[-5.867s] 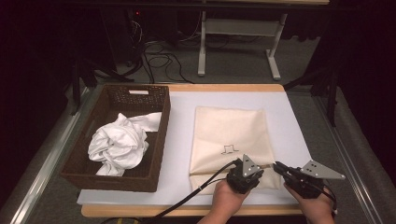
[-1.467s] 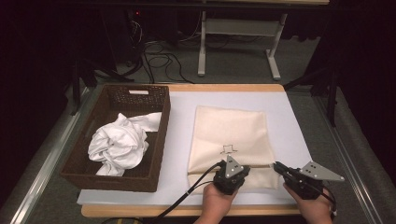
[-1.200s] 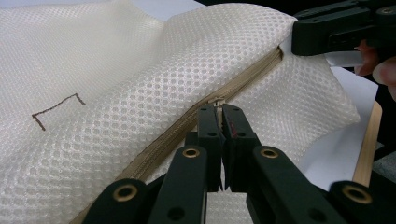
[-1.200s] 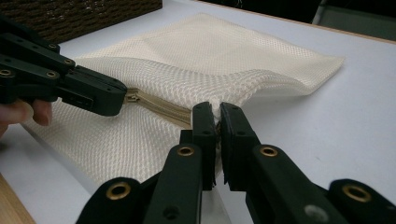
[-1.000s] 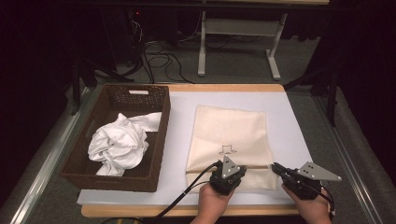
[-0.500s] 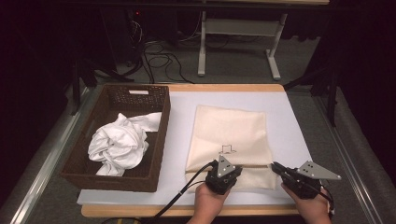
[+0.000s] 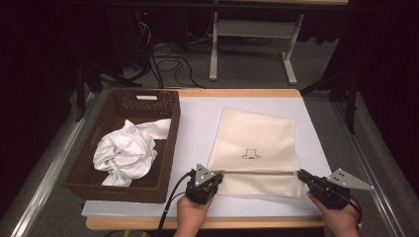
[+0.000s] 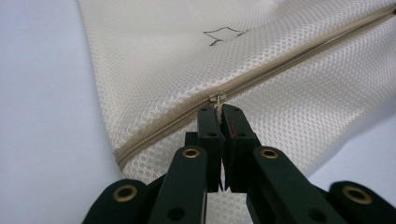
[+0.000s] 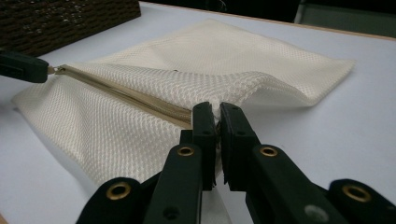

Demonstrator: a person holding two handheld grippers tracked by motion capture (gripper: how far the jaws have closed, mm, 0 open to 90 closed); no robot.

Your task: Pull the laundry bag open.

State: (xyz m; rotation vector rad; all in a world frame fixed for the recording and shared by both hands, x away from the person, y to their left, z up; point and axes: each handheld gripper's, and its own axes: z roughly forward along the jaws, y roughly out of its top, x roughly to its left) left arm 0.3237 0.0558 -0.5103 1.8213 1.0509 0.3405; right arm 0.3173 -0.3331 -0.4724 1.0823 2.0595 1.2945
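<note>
A cream mesh zip bag (image 7: 254,136) with a small black hat outline lies flat on the white mat. Its zip (image 7: 257,173) runs across the near end. My left gripper (image 7: 219,175) is at the zip's left end, shut on the small zip pull (image 8: 217,99). In the left gripper view the jaws (image 8: 219,114) pinch the pull's tab. My right gripper (image 7: 299,173) is shut on the bag's fabric at the zip's right end, where the mesh (image 9: 187,60) puckers up in front of the gripper (image 9: 218,112). The left gripper's tip (image 9: 28,67) shows far left in the right gripper view.
A dark wicker basket (image 7: 170,143) stands left of the bag, with a crumpled white cloth (image 7: 128,150) inside. The white mat (image 7: 197,123) covers a wooden table whose front edge (image 7: 237,223) is just below my hands. Dark floor, cables and a desk frame lie beyond.
My left gripper has slid left along the zip with the pull, from near the bag's middle to its left end. The right gripper has held still on the right corner.
</note>
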